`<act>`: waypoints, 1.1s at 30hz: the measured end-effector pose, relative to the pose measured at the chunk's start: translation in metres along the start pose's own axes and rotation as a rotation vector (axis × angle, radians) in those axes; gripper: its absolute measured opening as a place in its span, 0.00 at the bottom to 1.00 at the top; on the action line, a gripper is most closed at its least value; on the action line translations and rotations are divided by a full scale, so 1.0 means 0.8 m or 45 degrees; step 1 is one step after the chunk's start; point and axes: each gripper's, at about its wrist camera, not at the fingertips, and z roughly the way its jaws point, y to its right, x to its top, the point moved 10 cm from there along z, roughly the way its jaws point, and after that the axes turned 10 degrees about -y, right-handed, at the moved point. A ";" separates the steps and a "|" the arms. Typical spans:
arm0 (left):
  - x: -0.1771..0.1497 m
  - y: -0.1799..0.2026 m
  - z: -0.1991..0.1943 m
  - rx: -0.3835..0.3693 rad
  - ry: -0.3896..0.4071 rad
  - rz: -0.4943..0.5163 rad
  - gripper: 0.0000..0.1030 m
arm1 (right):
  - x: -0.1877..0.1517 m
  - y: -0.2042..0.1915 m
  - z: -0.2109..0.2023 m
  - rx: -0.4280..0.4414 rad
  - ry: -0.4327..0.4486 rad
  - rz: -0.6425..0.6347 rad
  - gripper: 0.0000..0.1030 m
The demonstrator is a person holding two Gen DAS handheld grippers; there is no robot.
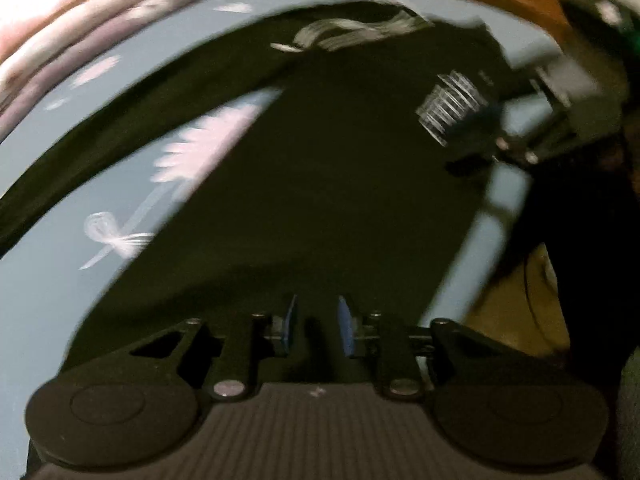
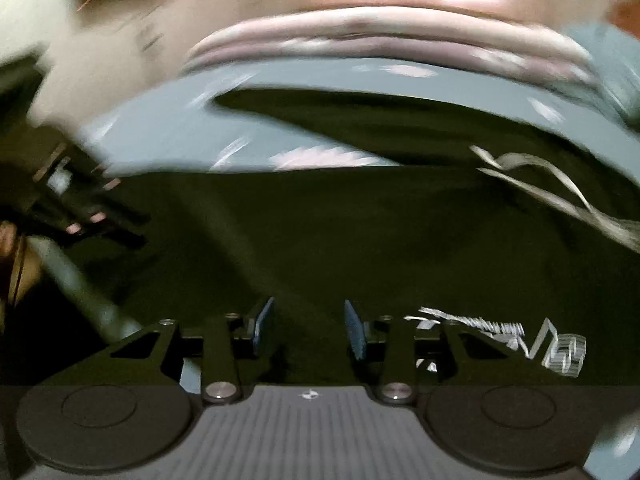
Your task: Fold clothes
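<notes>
1. Your one garment, a black T-shirt (image 1: 320, 168) with a white print, lies spread on a bed sheet (image 1: 132, 184), blue-grey with pale dandelion figures. It covers most of the sheet's middle. One sleeve reaches toward the far edge, and the shirt's right side runs close to the sheet's right edge in the left wrist view.

2. Expect it to handle as light, limp cloth: it should sag and drape from any pinch, and slide easily over the sheet. Nothing about it looks fragile.

3. Take hold at a hem corner or a seam edge, where the doubled cloth gives the pads more to bite. A pinch in the middle would probably only bunch it.

4. Your left tongs (image 1: 318, 330) stand slightly spread above the shirt's near part, blue pads apart, with nothing pinched between them.

5. Your right tongs (image 2: 310, 330) are spread a little wider and are also empty, hanging over black cloth just left of the printed logo (image 2: 520, 340).

6. Count: one shirt, one sheet, two tongs. Each pair shows at the edge of the other's view, blurred. A pink striped cloth (image 2: 380, 36) lies along the sheet's far edge.
</notes>
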 end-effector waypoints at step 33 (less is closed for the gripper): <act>-0.014 0.009 0.003 -0.059 -0.030 0.007 0.48 | 0.012 -0.089 0.008 0.286 -0.254 -0.824 0.02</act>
